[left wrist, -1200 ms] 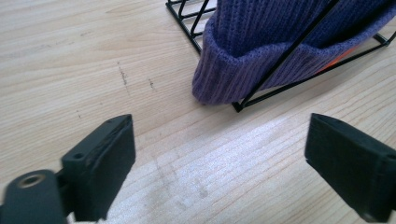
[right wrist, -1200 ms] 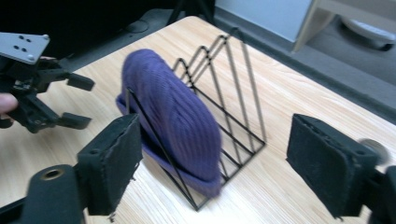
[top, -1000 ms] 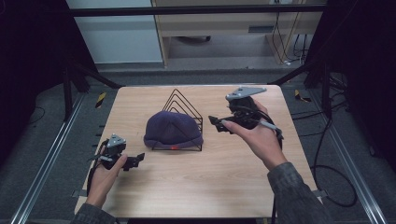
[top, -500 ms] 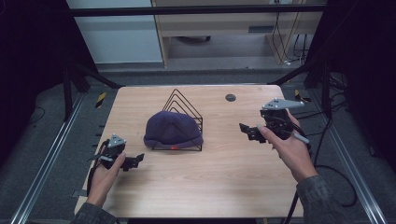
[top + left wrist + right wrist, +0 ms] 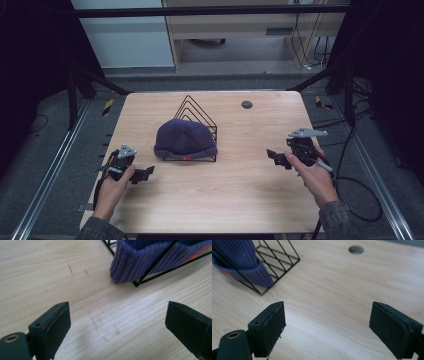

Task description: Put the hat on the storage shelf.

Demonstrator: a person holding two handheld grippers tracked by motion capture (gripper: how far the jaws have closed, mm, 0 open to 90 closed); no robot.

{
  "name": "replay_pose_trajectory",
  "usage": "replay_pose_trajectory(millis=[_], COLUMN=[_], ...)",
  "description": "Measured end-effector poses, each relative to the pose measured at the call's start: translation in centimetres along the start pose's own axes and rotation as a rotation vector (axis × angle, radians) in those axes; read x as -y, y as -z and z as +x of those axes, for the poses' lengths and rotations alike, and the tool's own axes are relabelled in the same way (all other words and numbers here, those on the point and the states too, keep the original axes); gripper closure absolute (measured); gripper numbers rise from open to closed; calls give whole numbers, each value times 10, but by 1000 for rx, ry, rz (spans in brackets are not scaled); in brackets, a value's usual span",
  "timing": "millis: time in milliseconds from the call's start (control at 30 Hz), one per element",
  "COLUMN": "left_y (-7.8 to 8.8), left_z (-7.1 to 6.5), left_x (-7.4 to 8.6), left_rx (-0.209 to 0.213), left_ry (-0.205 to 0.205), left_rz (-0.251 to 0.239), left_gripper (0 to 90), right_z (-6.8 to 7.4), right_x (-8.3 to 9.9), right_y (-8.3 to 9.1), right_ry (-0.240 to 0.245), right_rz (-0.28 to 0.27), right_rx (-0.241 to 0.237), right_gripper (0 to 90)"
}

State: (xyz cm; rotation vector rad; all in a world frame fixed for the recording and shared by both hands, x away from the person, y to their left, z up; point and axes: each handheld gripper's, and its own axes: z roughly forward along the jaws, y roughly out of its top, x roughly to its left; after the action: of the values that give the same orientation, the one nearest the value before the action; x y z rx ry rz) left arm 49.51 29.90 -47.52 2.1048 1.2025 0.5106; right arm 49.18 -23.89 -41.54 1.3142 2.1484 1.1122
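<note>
A purple knit hat (image 5: pixel 185 140) is draped over a black wire rack (image 5: pixel 197 107) at the middle of the wooden table (image 5: pixel 225 200). My left gripper (image 5: pixel 145 173) rests low at the front left, open, pointing toward the hat (image 5: pixel 150 257) and the rack's corner (image 5: pixel 136 284); only bare wood lies between its jaws (image 5: pixel 117 325). My right gripper (image 5: pixel 272 156) hovers at the right, pointing left toward the hat (image 5: pixel 239 257) and rack (image 5: pixel 279 262). It is open (image 5: pixel 327 327); its jaws have just been closing slightly, with nothing between them.
A small round hole (image 5: pixel 246 104) sits in the tabletop behind the right gripper's line, also seen as a hole (image 5: pixel 356 249) in the right gripper view. Metal rails and dark floor flank the table. Cables trail off the right edge.
The right hand has swung from just right of the rack out to the right and down toward the table's front. The left hand has stayed put.
</note>
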Motion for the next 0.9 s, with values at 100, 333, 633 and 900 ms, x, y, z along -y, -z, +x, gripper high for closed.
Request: replay_pose_trajectory(millis=[100,333,633,900], left_y=[-2,-7,-14,-17], left_z=[1,1,-1,-2], left_x=[1,4,7,10], left_rx=[-5,-3,-7,-1], left_ry=[5,-5,-20,-16], left_rz=[22,74,137,162], left_gripper=[56,56,50,23], right_z=[2,8,8,17], right_x=[15,38,50,58], right_y=[-15,-47,-67,-70], right_ry=[-12,-97,-98,-39], right_rz=[32,62,127,142], right_rx=[-6,1,49,67], right_gripper=[140,139,145,127])
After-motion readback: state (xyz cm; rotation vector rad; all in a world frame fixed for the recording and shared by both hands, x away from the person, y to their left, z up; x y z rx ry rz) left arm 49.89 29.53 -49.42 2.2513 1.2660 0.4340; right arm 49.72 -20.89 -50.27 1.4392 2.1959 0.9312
